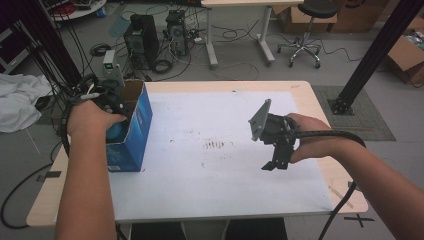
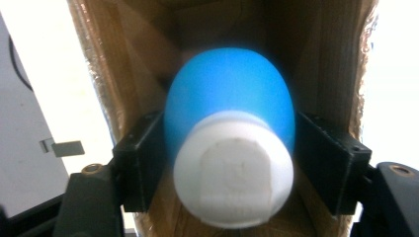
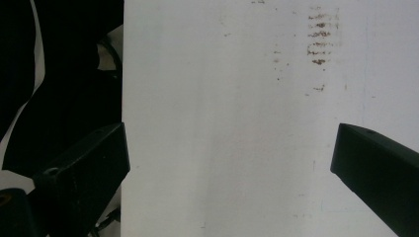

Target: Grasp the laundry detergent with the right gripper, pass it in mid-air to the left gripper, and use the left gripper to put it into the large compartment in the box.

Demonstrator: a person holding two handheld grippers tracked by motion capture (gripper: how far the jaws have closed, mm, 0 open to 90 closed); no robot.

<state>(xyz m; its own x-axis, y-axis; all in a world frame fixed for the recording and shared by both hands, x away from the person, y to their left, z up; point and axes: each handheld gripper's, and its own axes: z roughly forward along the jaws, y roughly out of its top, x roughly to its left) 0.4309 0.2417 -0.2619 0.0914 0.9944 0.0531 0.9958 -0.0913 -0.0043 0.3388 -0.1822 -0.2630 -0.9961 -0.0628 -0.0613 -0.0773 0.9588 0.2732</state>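
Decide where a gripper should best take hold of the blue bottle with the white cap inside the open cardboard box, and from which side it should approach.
Grip the blue bottle across its rounded blue body just behind the white cap, coming in through the box's open mouth. The cap faces the opening and the cardboard walls block the other sides. The left gripper already straddles that spot.

No text, label, brand or number can be read. The blue box (image 1: 134, 131) carries pale print near its bottom edge, too small to make out, and the bottle's white cap (image 2: 233, 174) bears a blurred embossed mark.
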